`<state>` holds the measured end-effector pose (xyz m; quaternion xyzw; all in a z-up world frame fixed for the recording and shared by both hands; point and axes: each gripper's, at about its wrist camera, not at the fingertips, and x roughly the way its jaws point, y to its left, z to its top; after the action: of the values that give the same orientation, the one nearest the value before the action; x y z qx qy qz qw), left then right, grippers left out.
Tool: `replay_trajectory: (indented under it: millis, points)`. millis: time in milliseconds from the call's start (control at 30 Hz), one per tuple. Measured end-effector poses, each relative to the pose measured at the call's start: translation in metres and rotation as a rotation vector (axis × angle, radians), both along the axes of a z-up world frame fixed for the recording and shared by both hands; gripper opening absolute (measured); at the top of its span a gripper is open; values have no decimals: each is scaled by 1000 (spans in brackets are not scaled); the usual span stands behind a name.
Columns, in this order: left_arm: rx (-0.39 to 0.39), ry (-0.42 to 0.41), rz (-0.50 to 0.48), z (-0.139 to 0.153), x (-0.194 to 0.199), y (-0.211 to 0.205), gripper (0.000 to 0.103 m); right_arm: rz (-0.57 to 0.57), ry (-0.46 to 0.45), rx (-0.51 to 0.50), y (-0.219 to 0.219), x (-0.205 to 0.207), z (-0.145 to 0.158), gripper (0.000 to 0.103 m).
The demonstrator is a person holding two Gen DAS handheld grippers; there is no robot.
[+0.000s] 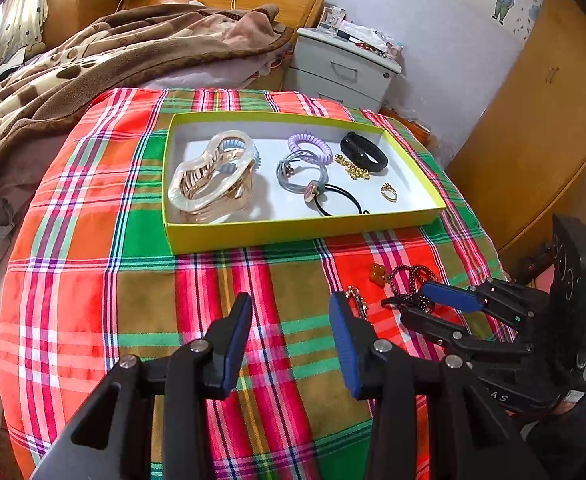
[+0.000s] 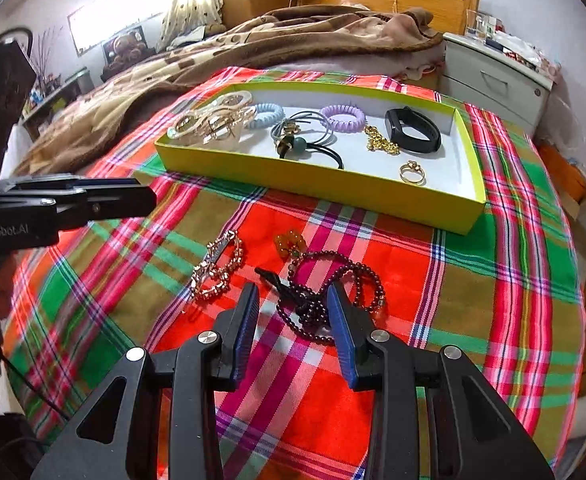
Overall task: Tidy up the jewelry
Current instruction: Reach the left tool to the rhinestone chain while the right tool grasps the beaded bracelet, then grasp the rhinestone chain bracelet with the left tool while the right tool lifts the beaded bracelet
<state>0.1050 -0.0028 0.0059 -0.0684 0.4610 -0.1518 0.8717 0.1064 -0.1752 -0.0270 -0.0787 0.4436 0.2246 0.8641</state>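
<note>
The left tongs (image 1: 289, 340) hang spread over bare plaid cloth (image 1: 93, 264) before the yellow box (image 1: 293, 232). Right of them, the right tongs (image 2: 293, 312), also spread, straddle the dark bead bracelet (image 2: 349, 276), near the box's front wall.

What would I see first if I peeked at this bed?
The bright plaid cloth in red, green and orange grabs you first. On it sits a yellow box with hair ties, a gold ring and a black band inside. In front, dark purple beads lie between the open right gripper fingers.
</note>
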Motion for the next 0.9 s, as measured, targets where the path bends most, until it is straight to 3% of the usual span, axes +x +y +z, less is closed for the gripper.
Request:
replay_trajectory:
  millis: [133, 300, 400, 633, 900]
  points:
    - [1, 2, -4, 0, -1, -1, 42, 49, -24, -80, 5, -5, -2, 36]
    - [4, 4, -8, 1, -1, -4, 42, 22, -31, -75, 3, 0, -2, 36]
    - [9, 6, -9, 1, -2, -5, 42, -9, -66, -141, 6, -2, -3, 15]
    - [3, 21, -33, 0, -3, -15, 42, -41, -63, -79, -6, -3, 0, 13]
    - [18, 43, -81, -6, -6, -36, 42, -148, -110, 62, -36, -7, 20, 12]
